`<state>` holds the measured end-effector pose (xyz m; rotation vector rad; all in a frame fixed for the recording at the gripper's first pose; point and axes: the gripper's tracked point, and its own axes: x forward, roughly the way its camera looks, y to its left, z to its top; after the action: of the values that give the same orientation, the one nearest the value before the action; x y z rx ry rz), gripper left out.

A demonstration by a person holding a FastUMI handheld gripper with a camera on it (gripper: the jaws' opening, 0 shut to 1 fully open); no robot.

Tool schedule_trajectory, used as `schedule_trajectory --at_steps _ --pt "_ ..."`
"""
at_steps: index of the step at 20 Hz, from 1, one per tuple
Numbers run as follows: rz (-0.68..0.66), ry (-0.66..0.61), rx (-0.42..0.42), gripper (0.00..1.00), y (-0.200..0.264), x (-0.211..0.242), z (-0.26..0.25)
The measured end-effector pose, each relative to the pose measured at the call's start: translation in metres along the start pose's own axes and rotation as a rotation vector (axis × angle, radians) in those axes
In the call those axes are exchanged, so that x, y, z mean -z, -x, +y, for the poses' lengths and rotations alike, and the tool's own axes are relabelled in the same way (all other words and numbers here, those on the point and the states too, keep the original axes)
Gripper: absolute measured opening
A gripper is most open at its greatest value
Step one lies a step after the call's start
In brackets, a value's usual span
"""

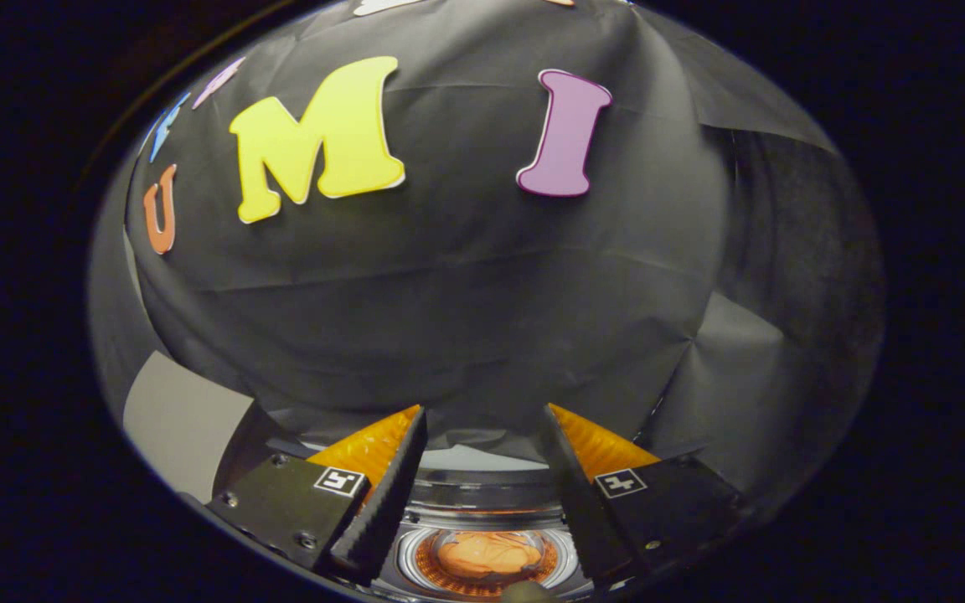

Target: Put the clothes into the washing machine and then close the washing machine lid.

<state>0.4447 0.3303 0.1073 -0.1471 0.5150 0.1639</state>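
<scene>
The gripper [482, 435] is spread wide with nothing between its fingers [386, 490], hanging over the washing machine [482, 486]. The orange clothes [487, 554] lie down in the drum, at 6 o'clock from the fingertips, apart from both.

The washing machine [482, 494] showed only in the gap between the parted fingers [382, 494], its body cut off below. The orange clothes [487, 554] inside were blurred, their kind untellable.

A wrinkled black cloth wall [466, 318] was seen beyond the jaws; a pale grey panel [181, 419] was seen off their left side.
</scene>
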Motion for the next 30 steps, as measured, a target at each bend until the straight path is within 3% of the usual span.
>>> schedule_trajectory --at_steps 5,7,8,30 --pt "0.090 -0.013 0.039 0.85 -0.036 0.028 -0.004" --pt "0.034 0.013 0.042 0.87 -0.039 0.025 -0.005" --pt "0.033 0.006 0.045 0.90 -0.037 0.025 -0.006" --pt "-0.063 0.017 0.031 0.90 0.014 0.060 -0.005"
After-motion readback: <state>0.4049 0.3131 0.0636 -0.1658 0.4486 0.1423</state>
